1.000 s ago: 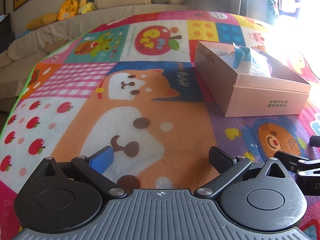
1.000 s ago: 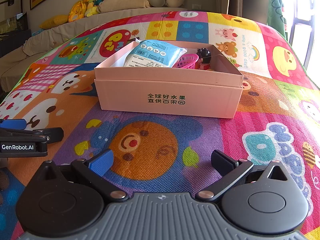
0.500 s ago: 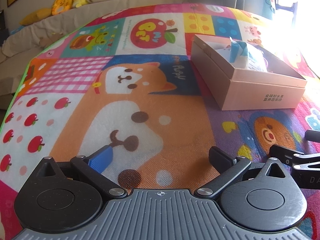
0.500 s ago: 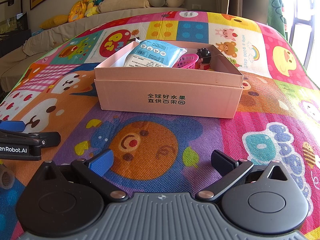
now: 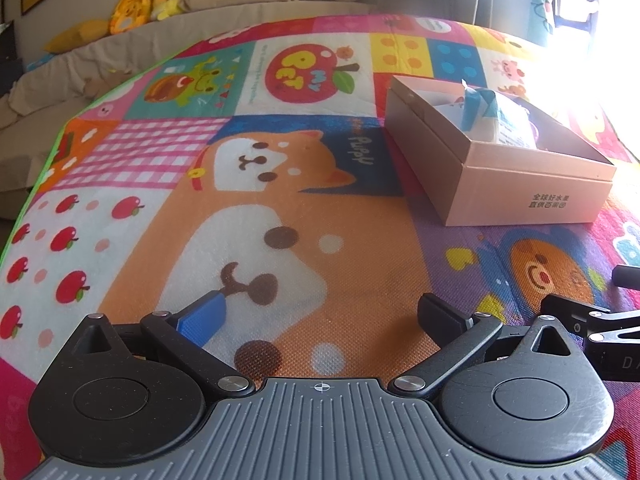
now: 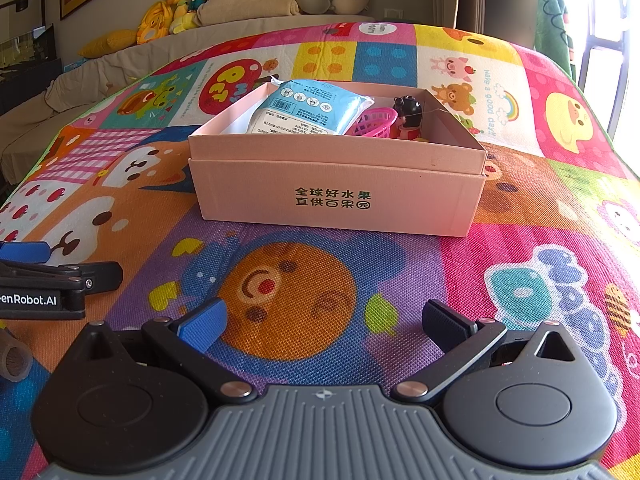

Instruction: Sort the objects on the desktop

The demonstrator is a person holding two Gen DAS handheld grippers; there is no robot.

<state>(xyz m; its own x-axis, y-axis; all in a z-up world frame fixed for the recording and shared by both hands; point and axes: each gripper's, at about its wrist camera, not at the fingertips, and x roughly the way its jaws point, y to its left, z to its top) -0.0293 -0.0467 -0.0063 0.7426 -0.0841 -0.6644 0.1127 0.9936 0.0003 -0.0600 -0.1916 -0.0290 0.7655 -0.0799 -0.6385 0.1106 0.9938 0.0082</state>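
Note:
A pink cardboard box [image 6: 336, 196] stands on the colourful play mat, also in the left wrist view [image 5: 528, 200]. Inside lie a blue and white packet [image 6: 308, 108], a pink toy basket [image 6: 372, 122] and a small doll with black hair [image 6: 408, 118]. My right gripper [image 6: 322, 324] is open and empty, low over the mat in front of the box. My left gripper [image 5: 318, 314] is open and empty over the dog picture, left of the box. The left gripper also shows at the left edge of the right wrist view [image 6: 60, 276].
The mat [image 5: 280, 208] covers the whole work surface; its green edge [image 5: 36, 184] runs along the left. A beige sofa [image 6: 248, 12] with plush toys and cushions stands behind. A bright window is at the right.
The left gripper has tilted and shifted a little, so the box sits slightly further off in its view. The right gripper has stayed still. Both stay open.

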